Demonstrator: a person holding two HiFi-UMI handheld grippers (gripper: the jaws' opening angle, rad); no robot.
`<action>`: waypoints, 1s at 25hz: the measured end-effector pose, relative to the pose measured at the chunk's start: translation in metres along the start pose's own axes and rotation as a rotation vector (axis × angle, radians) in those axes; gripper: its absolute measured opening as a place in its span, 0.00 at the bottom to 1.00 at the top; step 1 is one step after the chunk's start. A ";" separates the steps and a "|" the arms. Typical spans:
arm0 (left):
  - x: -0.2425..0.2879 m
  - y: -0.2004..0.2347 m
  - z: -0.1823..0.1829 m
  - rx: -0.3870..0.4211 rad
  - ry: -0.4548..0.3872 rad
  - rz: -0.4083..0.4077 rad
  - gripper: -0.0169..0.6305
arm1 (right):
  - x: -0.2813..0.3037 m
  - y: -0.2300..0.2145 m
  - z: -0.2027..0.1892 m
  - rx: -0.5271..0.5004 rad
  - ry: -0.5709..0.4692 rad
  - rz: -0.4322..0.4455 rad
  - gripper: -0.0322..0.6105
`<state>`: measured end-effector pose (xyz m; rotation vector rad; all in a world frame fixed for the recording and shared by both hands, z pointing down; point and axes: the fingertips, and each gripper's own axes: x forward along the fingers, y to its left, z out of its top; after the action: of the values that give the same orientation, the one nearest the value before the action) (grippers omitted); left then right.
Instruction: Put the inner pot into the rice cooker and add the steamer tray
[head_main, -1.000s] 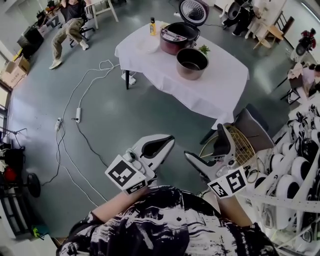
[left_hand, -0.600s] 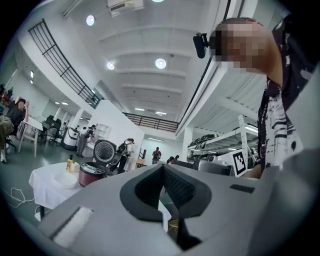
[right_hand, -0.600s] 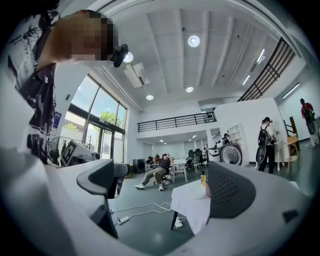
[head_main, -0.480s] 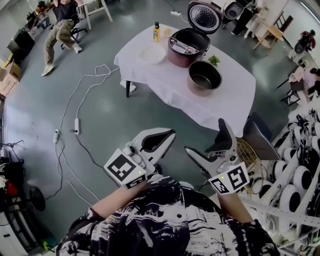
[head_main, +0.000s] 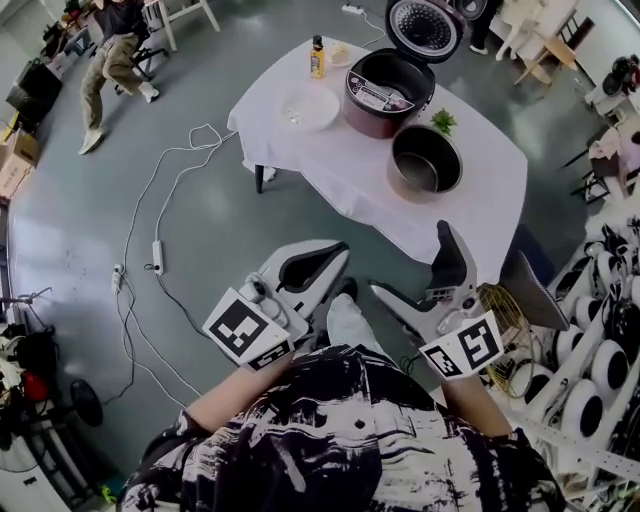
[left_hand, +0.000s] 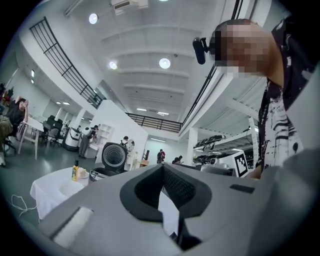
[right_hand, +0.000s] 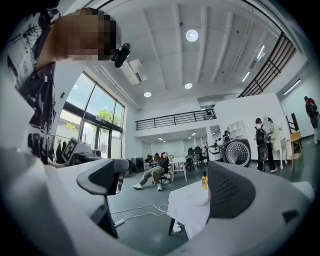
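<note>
Well ahead of both grippers, the inner pot (head_main: 425, 163) stands upright on the white-clothed table (head_main: 330, 165), outside the rice cooker (head_main: 388, 90) and just beside it on the nearer side. The cooker's lid (head_main: 425, 28) is raised and its bowl is open. A sprig of green (head_main: 443, 122) lies between pot and cooker. A white tray (head_main: 308, 107) sits on the cloth to the cooker's left, apart from it, and a small yellow bottle (head_main: 317, 57) stands at the far edge.

Neither tool touches anything on the table. The left gripper (head_main: 338, 256) is held low over the grey floor (head_main: 200, 220), well short of the table; in the left gripper view its two dark pads (left_hand: 150, 187) meet at the tip, clenched on nothing, with the table and the upright lid (left_hand: 114, 156) small in the distance. The right gripper (head_main: 412, 260) is spread wide, its jaws far apart and empty. From the head view the inner pot lies beyond its upper jaw, well apart from it. In the right gripper view the table's corner (right_hand: 192, 205) and the bottle (right_hand: 204, 181) show in the gap between the jaws, far off.

White cables (head_main: 170, 170) and a power strip (head_main: 157, 257) trail across the floor to the left, and a seated person (head_main: 112, 45) is at the far corner.
</note>
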<state>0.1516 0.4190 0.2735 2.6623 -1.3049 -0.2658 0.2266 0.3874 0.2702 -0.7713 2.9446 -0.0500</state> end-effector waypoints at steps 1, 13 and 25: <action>0.006 0.009 0.000 0.005 0.004 0.004 0.03 | 0.008 -0.008 -0.002 0.004 -0.001 0.003 0.89; 0.127 0.136 0.023 0.050 0.037 0.021 0.03 | 0.120 -0.134 -0.011 0.008 -0.002 0.056 0.89; 0.219 0.221 0.023 0.021 0.072 -0.048 0.03 | 0.184 -0.234 -0.027 0.018 0.032 -0.017 0.89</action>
<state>0.1093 0.1095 0.2816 2.6968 -1.2301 -0.1622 0.1788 0.0934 0.2950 -0.8009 2.9634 -0.0908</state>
